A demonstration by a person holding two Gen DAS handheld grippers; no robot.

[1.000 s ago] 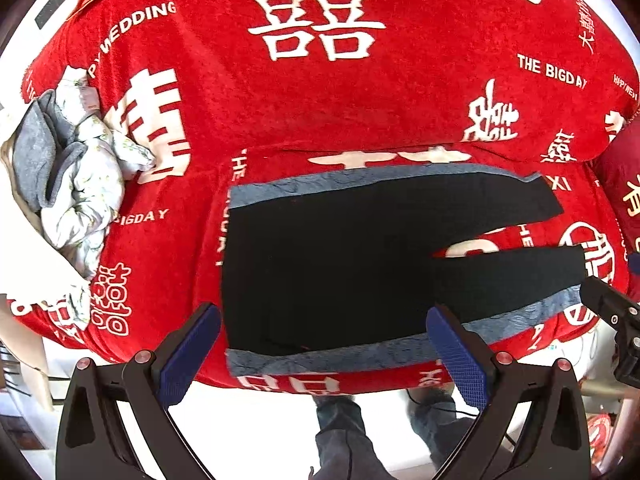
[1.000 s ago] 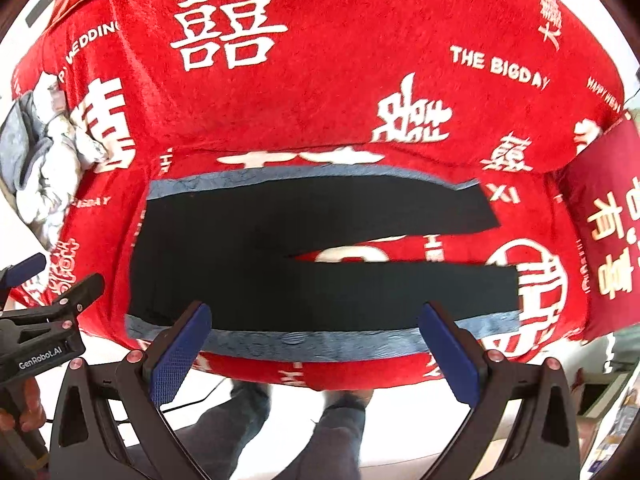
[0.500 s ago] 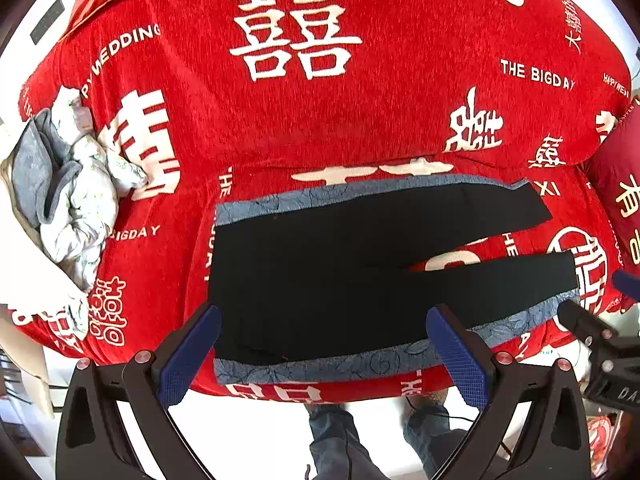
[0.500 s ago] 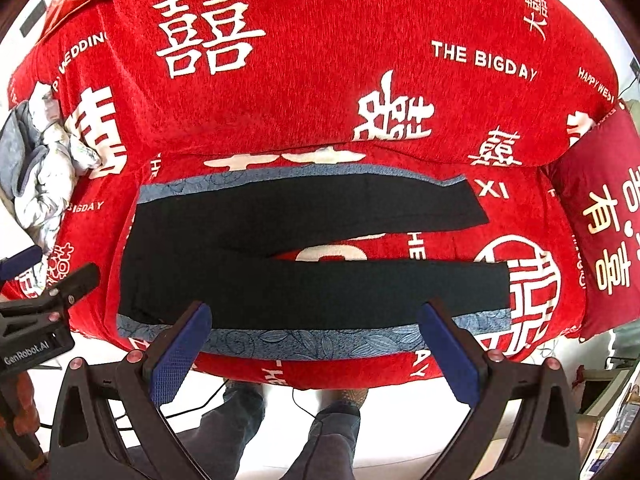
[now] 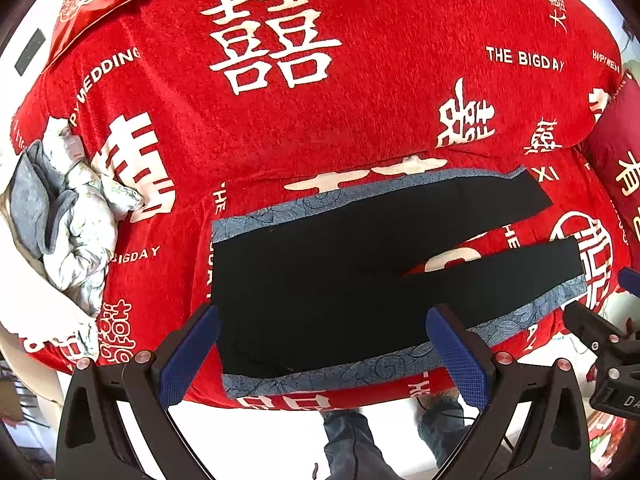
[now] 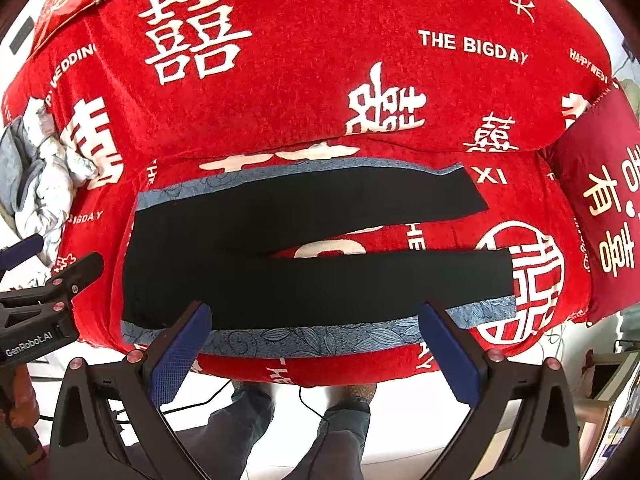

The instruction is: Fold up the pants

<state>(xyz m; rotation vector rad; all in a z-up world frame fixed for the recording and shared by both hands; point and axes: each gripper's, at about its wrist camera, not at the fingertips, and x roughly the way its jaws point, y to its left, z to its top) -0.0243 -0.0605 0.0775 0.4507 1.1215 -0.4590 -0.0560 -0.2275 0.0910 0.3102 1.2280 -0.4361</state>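
Black pants (image 5: pixel 320 280) (image 6: pixel 280 280) with blue-grey patterned side stripes lie flat on the seat of a red sofa, waistband to the left, both legs spread apart toward the right. My left gripper (image 5: pixel 322 344) hovers open over the near stripe by the waist end, holding nothing. My right gripper (image 6: pixel 316 346) is open too, above the near edge of the lower leg, apart from the cloth. Each gripper shows at the edge of the other's view.
The red sofa cover (image 5: pixel 360 80) carries white characters and lettering. A crumpled grey and white garment pile (image 5: pixel 68 220) (image 6: pixel 36 184) sits at the left end. A dark red cushion (image 6: pixel 600 208) stands at the right. A person's legs (image 6: pixel 304 428) are below the seat's front edge.
Both grippers have drawn back and up from the sofa, so the pants sit higher and smaller in both views. The pants have not moved.
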